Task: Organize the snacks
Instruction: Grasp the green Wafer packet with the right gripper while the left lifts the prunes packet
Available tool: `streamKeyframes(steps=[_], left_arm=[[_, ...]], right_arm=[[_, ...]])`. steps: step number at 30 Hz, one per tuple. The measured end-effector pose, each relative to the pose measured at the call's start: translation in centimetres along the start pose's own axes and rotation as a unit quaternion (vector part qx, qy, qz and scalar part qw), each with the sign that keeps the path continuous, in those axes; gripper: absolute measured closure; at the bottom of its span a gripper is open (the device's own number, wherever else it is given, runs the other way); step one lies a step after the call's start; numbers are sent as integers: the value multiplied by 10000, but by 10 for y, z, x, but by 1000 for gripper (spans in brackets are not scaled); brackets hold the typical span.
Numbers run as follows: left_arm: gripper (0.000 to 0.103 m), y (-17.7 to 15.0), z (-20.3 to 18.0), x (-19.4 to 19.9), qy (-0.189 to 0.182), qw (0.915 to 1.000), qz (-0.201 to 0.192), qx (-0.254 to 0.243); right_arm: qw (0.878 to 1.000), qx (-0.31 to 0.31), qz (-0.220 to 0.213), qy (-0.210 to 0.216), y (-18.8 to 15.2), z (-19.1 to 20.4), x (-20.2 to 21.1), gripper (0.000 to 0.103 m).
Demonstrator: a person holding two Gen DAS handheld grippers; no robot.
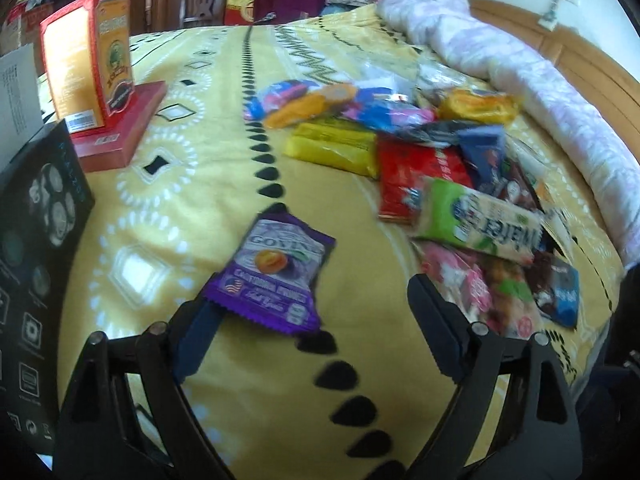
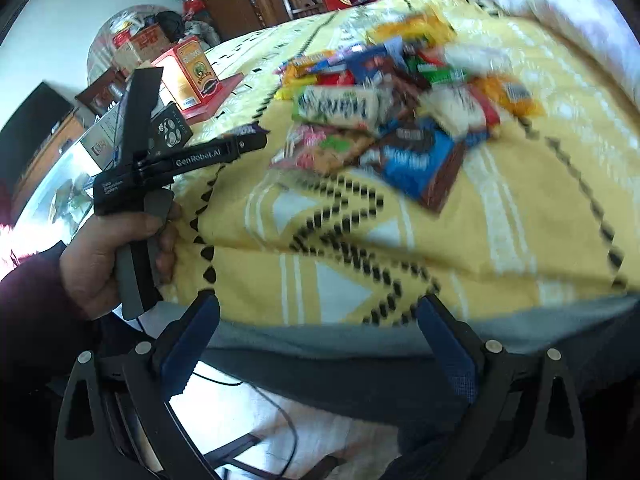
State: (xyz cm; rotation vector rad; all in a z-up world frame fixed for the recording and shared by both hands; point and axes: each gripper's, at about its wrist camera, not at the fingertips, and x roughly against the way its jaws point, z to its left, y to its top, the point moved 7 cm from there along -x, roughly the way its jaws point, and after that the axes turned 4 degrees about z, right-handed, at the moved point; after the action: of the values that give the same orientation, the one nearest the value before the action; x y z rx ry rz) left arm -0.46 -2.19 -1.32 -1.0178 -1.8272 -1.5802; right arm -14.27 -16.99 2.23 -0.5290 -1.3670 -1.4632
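Left wrist view, reading from its left edge: a black carton stands at the margin, an orange box sits upright on a flat red box, and the yellow patterned bedspread runs across to a heap of mixed snack packets on the right. Between them, alone on the cloth, lies a purple prune packet, its long axis tilted from lower left to upper right. The left gripper hangs over it with its fingers spread wide and holding nothing; the packet's lower corner lies just beside the left fingertip, well off-centre in the gap, so a grasp would likely call for a shift leftward first. A green-and-cream wafer pack and a pink packet lie near the right finger. Right wrist view shows what the first cannot: the person's left hand gripping the other tool's handle, that tool reaching in over the bed from its edge, and the heap seen from the foot side, with a blue cookie packet nearest. The right gripper hovers off the mattress edge, fingers likewise parted and empty, well apart from every snack; only a sliver of the purple packet shows past the other tool. By this reading the left hand is the nearer to the prune packet.
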Motion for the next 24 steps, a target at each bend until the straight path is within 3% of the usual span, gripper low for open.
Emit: streamKeyframes(steps=[2,5,12,19,22,23,24], left_arm=[[21,2,3,0,-5,10000,28,15],[88,-2,6,-9,-20,9994,321,-115],[89,-7,15,5,-472,9983,322,115],[89,-10,12,28,-791,9964,263,144],[89,-10,10,27,-923,9952,288,132],[89,-12,12,26,-972,9945,333,188],[89,-13,14,24,-1007,9939,374,258]], right_arm=[[9997,200,-97,-81,16,2,5,2],[9977,587,-283,-196,46,6,12,3],[9772,1964,-251,-770,126,15,-16,11],[9324,3318,551,-1319,142,11,-84,19],[9271,3440,555,-1379,140,6,-100,21],[9309,3363,562,-1309,140,5,-102,35],[9392,3170,574,-1190,142,4,-103,39]])
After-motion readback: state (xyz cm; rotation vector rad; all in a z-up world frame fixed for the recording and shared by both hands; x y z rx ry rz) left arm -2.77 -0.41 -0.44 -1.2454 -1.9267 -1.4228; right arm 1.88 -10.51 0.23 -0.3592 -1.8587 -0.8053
